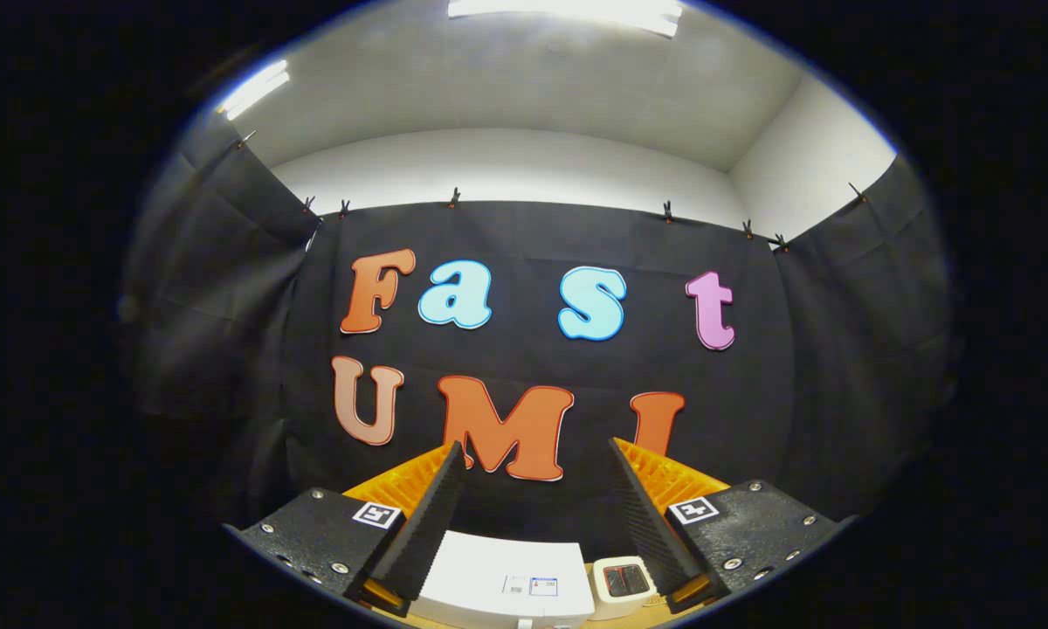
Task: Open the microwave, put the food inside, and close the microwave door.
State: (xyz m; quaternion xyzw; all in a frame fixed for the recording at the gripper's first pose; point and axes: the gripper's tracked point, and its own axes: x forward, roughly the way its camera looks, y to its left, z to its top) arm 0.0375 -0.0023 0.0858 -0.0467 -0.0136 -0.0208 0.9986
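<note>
While seen from above: microwave (pixel 502 581) lies low between the fingers, top up
long axis: runs crosswise to the fingers
toaster (pixel 624 584): just beside it
surface (pixel 402 618): carries both
gripper (pixel 537 450): spread wide, holding nothing

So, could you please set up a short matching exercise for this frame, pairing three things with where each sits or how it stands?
Things:
1. microwave
2. toaster
3. gripper

Places or states:
a. open, holding nothing
b. below, between the fingers, white top showing
c. beside the white box, close by one finger

Pairs: 1-b, 2-c, 3-a
</note>
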